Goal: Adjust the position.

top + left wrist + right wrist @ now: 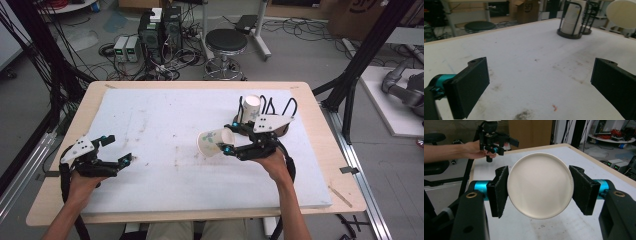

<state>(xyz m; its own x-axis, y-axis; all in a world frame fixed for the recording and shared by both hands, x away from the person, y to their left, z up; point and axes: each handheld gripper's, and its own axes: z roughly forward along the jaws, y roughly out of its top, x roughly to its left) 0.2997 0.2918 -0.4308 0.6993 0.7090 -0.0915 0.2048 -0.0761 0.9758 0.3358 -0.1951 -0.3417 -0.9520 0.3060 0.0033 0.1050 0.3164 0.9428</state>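
Note:
My right gripper (pixel 229 140) is shut on a white paper cup (pixel 214 142) with a faint green print. The cup lies on its side above the table's middle right, mouth turned left. In the right gripper view its round base (pixel 540 185) sits squeezed between the two black pads (pixel 499 191). Behind it, a stack of white cups (pixel 250 107) stands in a black wire holder (pixel 571 21). Over the near left of the table my left gripper (pixel 119 148) stands open, with nothing between its wide-apart jaws. It is also seen far off in the right gripper view.
A white foam sheet (pixel 165 125) covers the wooden table (pixel 330 165). A second black wire holder (pixel 286 112) stands beside the cup stack at the back right. Beyond the table's far edge are a black stool (pixel 226 42) and computer boxes (pixel 160 30) with cables.

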